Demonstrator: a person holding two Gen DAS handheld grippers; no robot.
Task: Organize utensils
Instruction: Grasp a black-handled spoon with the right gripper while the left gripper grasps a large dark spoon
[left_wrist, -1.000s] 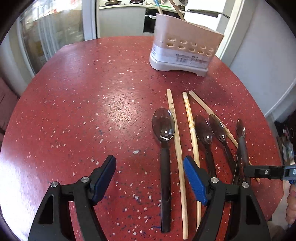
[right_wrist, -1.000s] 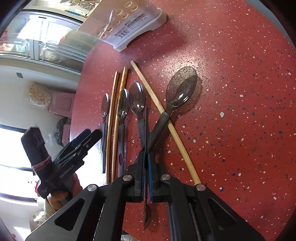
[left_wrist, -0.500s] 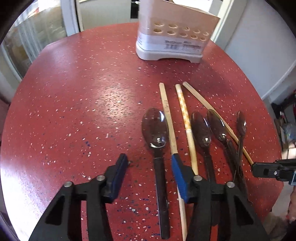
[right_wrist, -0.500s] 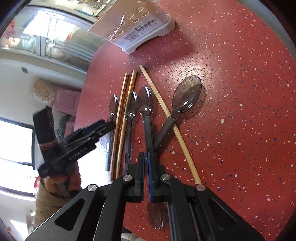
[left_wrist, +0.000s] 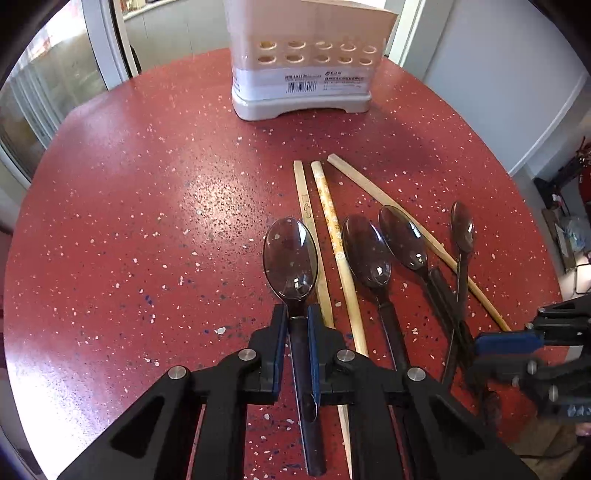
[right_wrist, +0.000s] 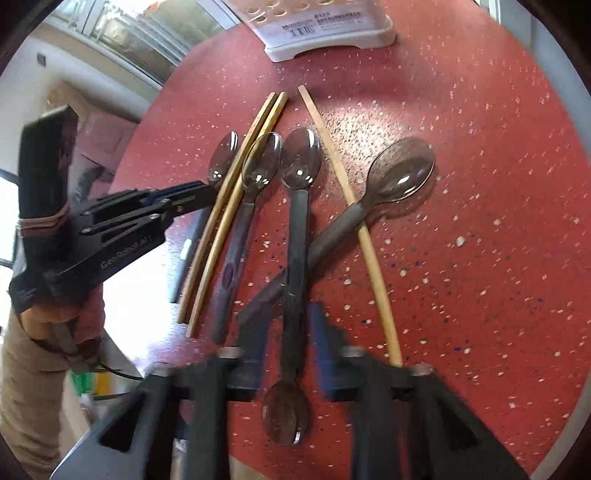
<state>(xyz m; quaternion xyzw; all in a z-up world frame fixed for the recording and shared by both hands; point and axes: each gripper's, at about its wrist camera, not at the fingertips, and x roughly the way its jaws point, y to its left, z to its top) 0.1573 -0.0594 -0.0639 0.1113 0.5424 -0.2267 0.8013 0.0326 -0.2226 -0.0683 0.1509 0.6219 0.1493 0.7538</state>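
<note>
The red speckled counter (left_wrist: 129, 221) carries a white utensil holder (left_wrist: 301, 88) at its far edge. Toward the right edge lie three bamboo chopsticks (left_wrist: 334, 236) and several dark spoons side by side. The left gripper (left_wrist: 295, 325) is closing its fingers on the handle of the leftmost large spoon (left_wrist: 291, 254), pads against it. The right gripper (right_wrist: 290, 325) is opening (blurred in its own view), its fingers apart around a slim spoon (right_wrist: 299, 206), not pressing it.
</note>
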